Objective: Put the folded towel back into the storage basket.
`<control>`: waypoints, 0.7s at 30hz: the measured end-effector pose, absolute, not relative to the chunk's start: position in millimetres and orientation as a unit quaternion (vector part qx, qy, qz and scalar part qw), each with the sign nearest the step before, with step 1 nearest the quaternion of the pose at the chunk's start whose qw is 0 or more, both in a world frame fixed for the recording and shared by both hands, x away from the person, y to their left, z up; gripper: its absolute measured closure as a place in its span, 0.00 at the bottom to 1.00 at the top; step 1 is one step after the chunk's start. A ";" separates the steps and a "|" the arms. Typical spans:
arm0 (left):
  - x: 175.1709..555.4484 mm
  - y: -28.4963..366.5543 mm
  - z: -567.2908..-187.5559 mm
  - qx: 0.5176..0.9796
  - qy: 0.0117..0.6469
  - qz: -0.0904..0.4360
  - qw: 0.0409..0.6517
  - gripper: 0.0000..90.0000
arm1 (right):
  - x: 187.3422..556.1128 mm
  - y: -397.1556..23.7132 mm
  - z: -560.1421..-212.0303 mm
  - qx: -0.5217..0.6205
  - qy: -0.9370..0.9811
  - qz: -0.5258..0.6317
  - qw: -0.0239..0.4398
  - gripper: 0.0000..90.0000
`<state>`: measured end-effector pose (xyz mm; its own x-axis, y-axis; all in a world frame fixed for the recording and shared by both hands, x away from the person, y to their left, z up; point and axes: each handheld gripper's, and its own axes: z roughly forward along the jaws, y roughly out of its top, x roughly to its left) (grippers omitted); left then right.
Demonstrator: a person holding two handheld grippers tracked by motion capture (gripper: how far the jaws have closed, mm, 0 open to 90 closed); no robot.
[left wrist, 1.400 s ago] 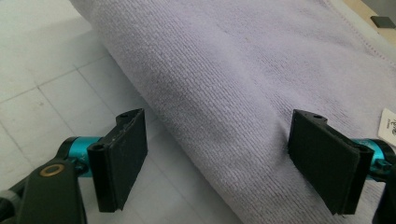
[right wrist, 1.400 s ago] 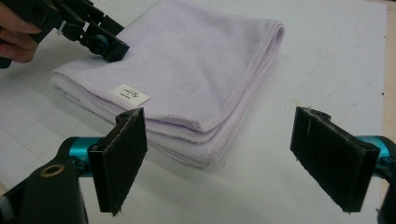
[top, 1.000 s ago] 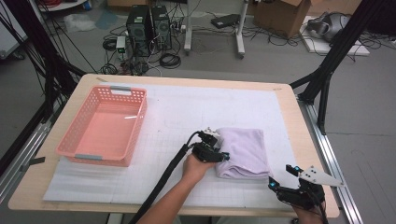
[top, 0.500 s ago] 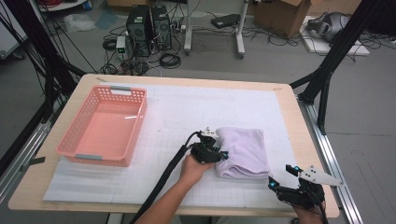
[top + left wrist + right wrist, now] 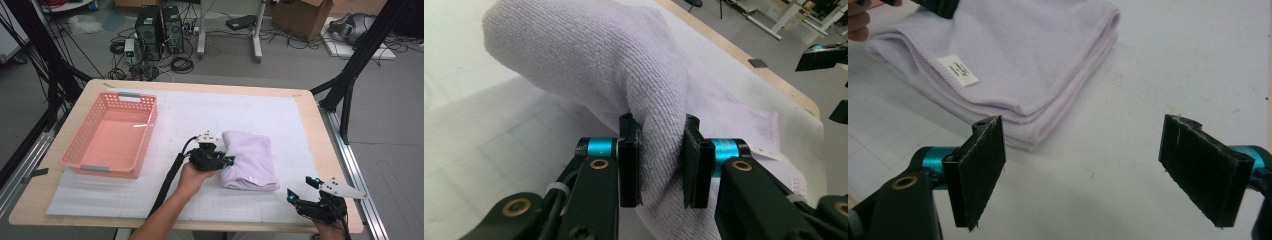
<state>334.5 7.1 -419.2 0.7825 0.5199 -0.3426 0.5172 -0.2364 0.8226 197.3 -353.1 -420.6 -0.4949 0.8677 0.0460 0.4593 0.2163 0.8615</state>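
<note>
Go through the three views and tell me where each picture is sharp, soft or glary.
High view: even light, slightly soft overall, a pale sheen on the floor of the pink basket. Left gripper view: the lilac towel weave is crisp at the fingers, background blurred. Right gripper view: the towel's hem is sharp, the near fingers slightly soft, the white mat washed out.

Even, bright indoor light, soft shadows

High view slightly soft; the gripper views blur close up, with mild glare on the white tabletop (image 5: pixel 210 115).

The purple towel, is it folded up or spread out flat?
Folded. The towel lies in stacked layers, their edges showing at its corner, and the left gripper pinches up a thick fold.
</note>
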 end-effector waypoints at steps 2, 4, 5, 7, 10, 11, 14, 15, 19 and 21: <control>333.1 13.7 -414.7 0.786 0.326 0.008 0.526 0.82 | 197.3 -352.6 -420.8 0.446 0.744 0.440 0.233 0.20; 331.6 19.9 -409.5 0.785 0.322 0.011 0.529 0.82 | 197.2 -352.6 -420.6 0.446 0.744 0.440 0.233 0.20; 331.0 22.6 -406.7 0.784 0.320 0.014 0.532 0.82 | 197.1 -352.6 -420.3 0.446 0.744 0.439 0.233 0.20; 329.9 28.5 -401.5 0.777 0.316 0.006 0.544 0.82 | 197.2 -352.8 -420.2 0.445 0.744 0.440 0.233 0.20; 327.0 35.4 -393.1 0.770 0.301 0.000 0.562 0.82 | 197.6 -352.7 -420.7 0.445 0.744 0.440 0.234 0.20; 325.8 36.7 -390.1 0.769 0.298 0.001 0.565 0.82 | 197.6 -352.5 -420.6 0.446 0.744 0.440 0.233 0.20; 323.9 41.6 -381.2 0.769 0.288 0.006 0.570 0.82 | 197.6 -352.5 -420.4 0.445 0.744 0.440 0.234 0.20; 323.3 42.9 -378.1 0.769 0.286 0.007 0.572 0.82 | 197.5 -352.4 -420.3 0.445 0.744 0.440 0.233 0.20; 321.5 48.5 -366.5 0.764 0.263 0.000 0.589 0.82 | 197.3 -352.5 -420.0 0.446 0.744 0.440 0.233 0.20; 320.8 51.5 -360.6 0.765 0.255 0.004 0.592 0.82 | 197.3 -352.6 -420.0 0.446 0.743 0.441 0.233 0.20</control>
<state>320.8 51.5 -360.6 0.8700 0.3944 -0.2960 0.3855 -0.1696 0.9070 197.3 -352.6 -420.0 -0.4930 0.8687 0.0470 0.4572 0.2127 0.8635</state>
